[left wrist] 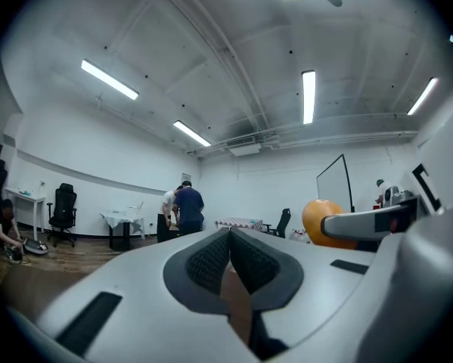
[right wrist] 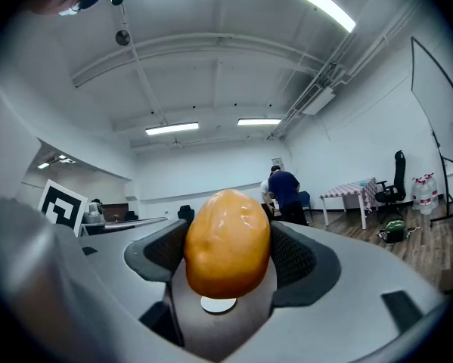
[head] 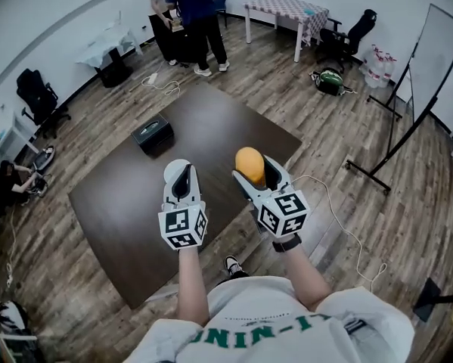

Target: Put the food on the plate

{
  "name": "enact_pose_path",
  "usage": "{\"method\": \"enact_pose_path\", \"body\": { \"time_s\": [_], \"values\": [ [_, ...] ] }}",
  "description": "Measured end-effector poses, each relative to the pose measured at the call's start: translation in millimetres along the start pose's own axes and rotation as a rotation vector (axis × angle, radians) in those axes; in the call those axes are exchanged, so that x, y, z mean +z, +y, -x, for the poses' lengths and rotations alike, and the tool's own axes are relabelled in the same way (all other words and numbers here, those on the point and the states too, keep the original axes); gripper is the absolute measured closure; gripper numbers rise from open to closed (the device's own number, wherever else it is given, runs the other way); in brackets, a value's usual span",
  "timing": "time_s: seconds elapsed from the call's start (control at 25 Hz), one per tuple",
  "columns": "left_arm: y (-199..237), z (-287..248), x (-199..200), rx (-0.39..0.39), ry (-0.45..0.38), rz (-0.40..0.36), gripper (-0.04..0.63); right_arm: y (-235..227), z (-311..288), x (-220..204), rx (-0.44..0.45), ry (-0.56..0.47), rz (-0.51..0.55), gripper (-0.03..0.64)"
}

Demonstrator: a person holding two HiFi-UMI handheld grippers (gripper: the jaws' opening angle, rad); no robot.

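The right gripper (head: 251, 169) is pinching an orange, egg-shaped piece of food (right wrist: 228, 242) between its pads and is holding it in the air above the near right edge of the brown table (head: 120, 203). The left gripper (head: 180, 175) is hovering just beside it, over the near part of the table, with its jaws pressed together and nothing between them. A black box (head: 153, 135) is sitting on the table towards its far left side. Two people (head: 192, 13) are standing well beyond the far corner of the table, by the wall
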State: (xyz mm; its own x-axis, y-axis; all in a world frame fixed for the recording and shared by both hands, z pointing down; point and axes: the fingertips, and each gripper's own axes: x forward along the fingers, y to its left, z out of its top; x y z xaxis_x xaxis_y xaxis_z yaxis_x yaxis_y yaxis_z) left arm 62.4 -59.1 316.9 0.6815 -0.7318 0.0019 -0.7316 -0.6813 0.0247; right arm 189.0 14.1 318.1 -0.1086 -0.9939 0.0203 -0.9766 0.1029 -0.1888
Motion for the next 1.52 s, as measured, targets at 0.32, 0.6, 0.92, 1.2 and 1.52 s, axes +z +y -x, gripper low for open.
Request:
{"method": "enact_pose_path", "body": {
  "time_s": [0.32,0.6,0.92,1.2,1.52],
  "values": [
    [114.4,-35.3,-12.4,0.084,0.042,0.016,0.581,47.9,-126.4,-19.8,0.113,0.061,-0.002,0.264],
    [163.3,-32.0,-42.4,0.163,0.063,0.076,0.581,74.1,-182.3,-44.8,0.194,0.124,0.014,0.264],
    [222.9,-28.8,-71.6,0.264,0.084,0.108,0.581,111.8,-247.2,-83.6,0.314,0.204,0.035,0.264],
    [262.2,-50.0,-99.1,0.332,0.124,0.132,0.581,112.4,-299.3,-113.7,0.366,0.279,0.083,0.264],
    [295.8,-86.0,-132.6,0.370,0.175,0.170,0.581,100.2,-357.0,-146.4,0.397,0.356,0.060,0.264]
  ]
}}
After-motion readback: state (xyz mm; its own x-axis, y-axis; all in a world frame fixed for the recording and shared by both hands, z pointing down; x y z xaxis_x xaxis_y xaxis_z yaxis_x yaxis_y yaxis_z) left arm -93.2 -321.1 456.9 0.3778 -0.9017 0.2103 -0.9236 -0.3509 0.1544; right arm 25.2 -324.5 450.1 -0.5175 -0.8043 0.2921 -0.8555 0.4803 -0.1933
